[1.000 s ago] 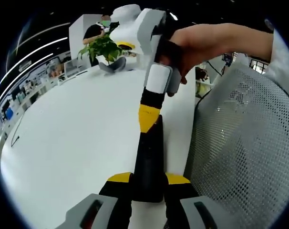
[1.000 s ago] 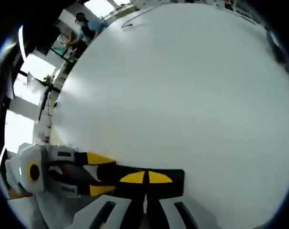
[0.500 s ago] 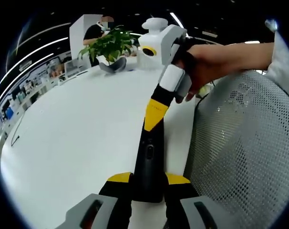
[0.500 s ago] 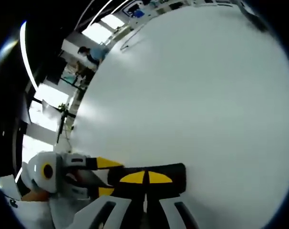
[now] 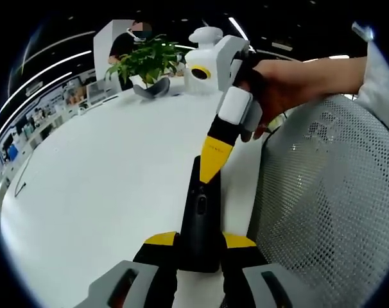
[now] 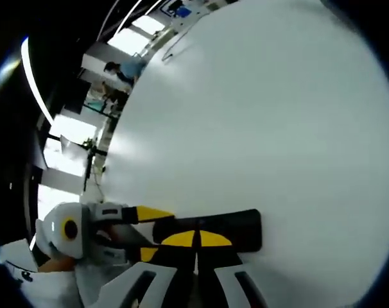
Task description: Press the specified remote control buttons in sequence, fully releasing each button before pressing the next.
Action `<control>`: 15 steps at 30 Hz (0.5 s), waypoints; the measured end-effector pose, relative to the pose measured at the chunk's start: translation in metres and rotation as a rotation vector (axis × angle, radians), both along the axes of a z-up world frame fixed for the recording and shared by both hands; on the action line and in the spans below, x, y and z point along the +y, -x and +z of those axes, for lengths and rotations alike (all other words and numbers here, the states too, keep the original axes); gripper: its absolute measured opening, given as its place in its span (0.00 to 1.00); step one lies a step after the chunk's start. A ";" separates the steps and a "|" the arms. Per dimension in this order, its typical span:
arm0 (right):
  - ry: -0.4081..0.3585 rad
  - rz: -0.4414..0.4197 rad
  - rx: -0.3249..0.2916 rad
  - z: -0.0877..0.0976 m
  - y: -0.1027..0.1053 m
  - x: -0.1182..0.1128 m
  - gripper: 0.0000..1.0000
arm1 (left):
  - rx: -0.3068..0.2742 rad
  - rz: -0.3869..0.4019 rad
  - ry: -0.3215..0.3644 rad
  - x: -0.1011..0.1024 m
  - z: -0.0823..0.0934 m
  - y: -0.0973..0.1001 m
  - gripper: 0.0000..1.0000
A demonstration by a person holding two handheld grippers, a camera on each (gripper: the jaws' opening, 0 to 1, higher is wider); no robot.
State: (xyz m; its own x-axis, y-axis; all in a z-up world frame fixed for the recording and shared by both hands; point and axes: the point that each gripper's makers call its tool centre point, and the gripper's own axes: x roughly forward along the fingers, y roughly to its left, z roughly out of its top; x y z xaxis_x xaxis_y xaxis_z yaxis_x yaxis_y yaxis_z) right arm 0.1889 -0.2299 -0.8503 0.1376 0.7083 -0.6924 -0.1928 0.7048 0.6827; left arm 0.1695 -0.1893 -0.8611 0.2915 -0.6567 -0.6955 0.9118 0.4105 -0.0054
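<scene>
White-and-grey handheld gripper bodies (image 5: 223, 58) are being shown with black jaws tipped by yellow pads (image 5: 215, 151); a pale, light-coloured sleeve (image 5: 377, 70) is being worn on the person's arm.

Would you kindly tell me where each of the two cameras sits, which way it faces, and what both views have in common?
Left gripper view: rides the left hand-held gripper, looking along the long black remote control toward a potted green plant; the right hand-held gripper and a hand enter.
Right gripper view: rides the right hand-held gripper, facing down over the white table; its shut tips sit over the remote.
Shared: remote, table, both grippers.
</scene>
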 end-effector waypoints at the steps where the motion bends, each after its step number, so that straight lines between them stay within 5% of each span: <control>1: 0.001 0.003 -0.002 0.000 0.000 0.000 0.00 | 0.000 -0.001 0.000 0.000 0.000 0.000 0.25; 15: 0.034 0.040 -0.056 -0.001 0.001 0.000 0.00 | -0.005 -0.006 -0.007 0.000 0.001 0.000 0.25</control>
State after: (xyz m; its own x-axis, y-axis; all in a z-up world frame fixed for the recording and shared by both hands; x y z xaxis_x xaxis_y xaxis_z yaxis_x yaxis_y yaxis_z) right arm 0.1883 -0.2301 -0.8517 0.1483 0.6905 -0.7079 -0.2586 0.7180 0.6462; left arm 0.1695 -0.1897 -0.8606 0.2912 -0.6537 -0.6985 0.9143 0.4050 0.0022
